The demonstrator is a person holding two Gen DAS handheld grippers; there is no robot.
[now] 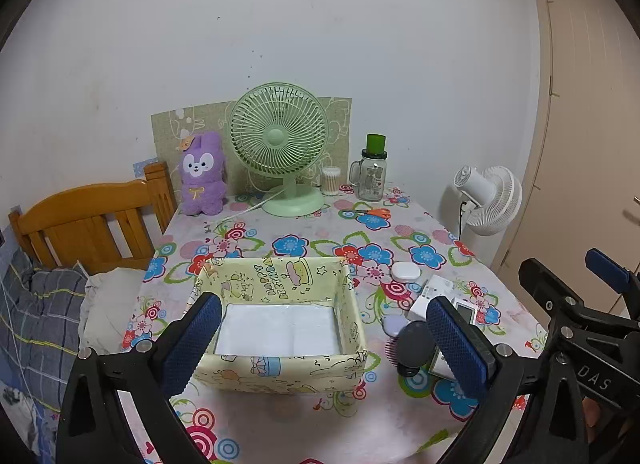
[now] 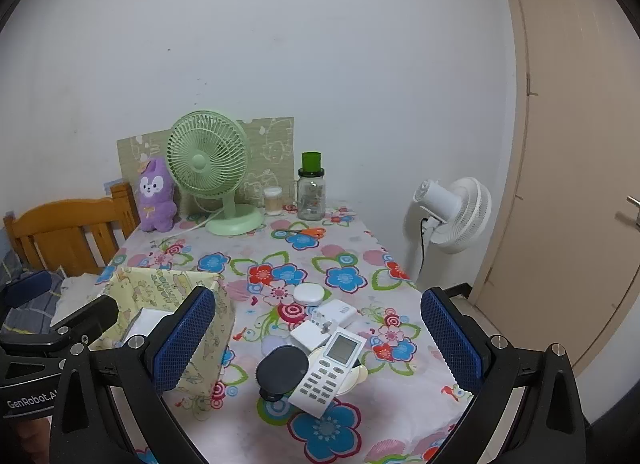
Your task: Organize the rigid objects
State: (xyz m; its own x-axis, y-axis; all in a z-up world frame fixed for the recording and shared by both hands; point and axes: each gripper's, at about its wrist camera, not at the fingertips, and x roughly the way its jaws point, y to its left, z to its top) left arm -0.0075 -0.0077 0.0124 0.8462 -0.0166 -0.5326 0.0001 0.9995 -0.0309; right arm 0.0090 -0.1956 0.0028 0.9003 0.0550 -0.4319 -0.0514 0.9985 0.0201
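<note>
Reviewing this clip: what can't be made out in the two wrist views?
- Left wrist view: the white remote control with grey buttons is mostly hidden behind the left gripper's blue finger pad.
- Right wrist view: the inside of the yellow cartoon-print fabric box is screened by its wall and the right gripper.
- Both views: the label on the clear glass jar with green lid is too small.

Above my left tool [image 1: 324, 340] the yellow fabric box [image 1: 280, 368] stands open-topped, nothing over its white floor, so there's room to go straight down. To its right the way is crowded: a black round disc [image 2: 282, 370], a white remote control [image 2: 330, 368], white adapter blocks [image 2: 334, 314] and a white oval case [image 2: 308, 293] huddle close together, some overlapping. Between my right tool [image 2: 316, 344] and the table's [image 2: 400, 384] right edge the cloth lies bare. The far end is blocked by a green desk fan [image 2: 208, 172], a purple plush [image 2: 156, 196], a glass jar [image 2: 311, 194] and orange scissors [image 2: 306, 232].
</note>
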